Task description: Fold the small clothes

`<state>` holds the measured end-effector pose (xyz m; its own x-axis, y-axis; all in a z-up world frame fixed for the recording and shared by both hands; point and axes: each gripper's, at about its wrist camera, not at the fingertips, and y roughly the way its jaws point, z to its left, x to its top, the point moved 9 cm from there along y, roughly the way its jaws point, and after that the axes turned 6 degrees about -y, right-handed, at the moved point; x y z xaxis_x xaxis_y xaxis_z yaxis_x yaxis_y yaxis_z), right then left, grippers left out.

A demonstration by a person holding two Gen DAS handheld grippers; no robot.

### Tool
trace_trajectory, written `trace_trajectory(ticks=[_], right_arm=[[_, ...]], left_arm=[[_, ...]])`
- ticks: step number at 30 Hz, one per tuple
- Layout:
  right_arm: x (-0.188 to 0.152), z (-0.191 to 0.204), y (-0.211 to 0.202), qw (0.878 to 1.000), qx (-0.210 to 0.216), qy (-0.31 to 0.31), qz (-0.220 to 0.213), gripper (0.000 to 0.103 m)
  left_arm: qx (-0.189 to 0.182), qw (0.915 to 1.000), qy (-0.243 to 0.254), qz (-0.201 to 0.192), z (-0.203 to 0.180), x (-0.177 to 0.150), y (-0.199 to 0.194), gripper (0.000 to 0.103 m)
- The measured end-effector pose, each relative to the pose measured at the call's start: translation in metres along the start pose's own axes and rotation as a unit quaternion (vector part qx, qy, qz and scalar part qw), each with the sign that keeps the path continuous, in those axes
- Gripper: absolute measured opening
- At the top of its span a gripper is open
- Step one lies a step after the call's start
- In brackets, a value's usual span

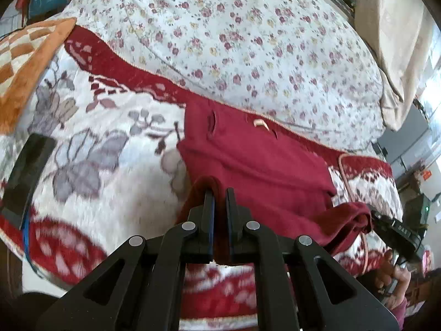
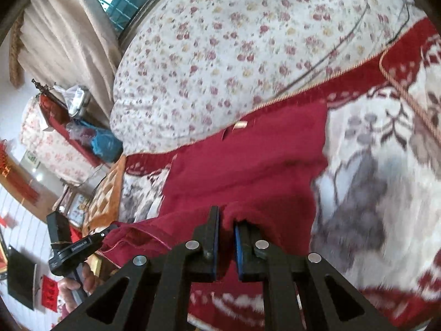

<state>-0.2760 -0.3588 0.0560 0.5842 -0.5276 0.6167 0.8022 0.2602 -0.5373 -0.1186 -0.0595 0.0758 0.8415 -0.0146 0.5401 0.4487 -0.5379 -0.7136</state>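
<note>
Both tongs pinch the red garment [image 1: 256, 154] at its near hem: left tongs [image 1: 219, 193], right tongs [image 2: 226, 218], lifting that edge off the blanket [image 1: 110, 171] to fold toward its collar.

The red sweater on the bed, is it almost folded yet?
Not yet; it looks about halfway. The collar half of the red sweater lies flat on the blanket. The left tongs and right tongs each pinch the near edge, lifted in a bunch. That edge likely goes up to the collar next.
</note>
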Motion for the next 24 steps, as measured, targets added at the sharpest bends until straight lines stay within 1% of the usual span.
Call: trace_trajectory(ticks=[4,7,9,12,21,23,24], right_arm=[[0.027,-0.006,0.006,0.999,-0.025,-0.007,-0.02,0.009],[0.045,-0.01,0.016,0.999,-0.032,-0.004,-0.025,0.009],[0.059,-0.015,0.023,0.999,-0.036,-0.001,-0.03,0.009],[0.078,-0.027,0.036,0.999,-0.04,0.011,-0.034,0.008],[0.111,-0.081,0.1,0.997,-0.073,0.037,0.001,0.008],[0.117,-0.09,0.111,0.996,-0.076,0.043,0.003,0.008],[0.12,-0.097,0.118,0.996,-0.076,0.05,0.001,0.008]], left_arm=[[0.001,0.9999,-0.008,-0.014,-0.009,0.031,0.012,0.006],[0.002,0.9998,-0.005,-0.021,-0.018,0.051,0.023,0.006],[0.015,0.9995,0.003,-0.027,-0.022,0.067,0.036,0.006],[0.023,0.9994,0.002,-0.026,-0.025,0.082,0.059,0.006],[0.038,0.9991,-0.017,-0.003,-0.02,0.121,0.138,0.006],[0.034,0.9992,-0.019,0.002,-0.019,0.124,0.152,0.006],[0.025,0.9994,-0.023,0.003,-0.018,0.126,0.159,0.006]])
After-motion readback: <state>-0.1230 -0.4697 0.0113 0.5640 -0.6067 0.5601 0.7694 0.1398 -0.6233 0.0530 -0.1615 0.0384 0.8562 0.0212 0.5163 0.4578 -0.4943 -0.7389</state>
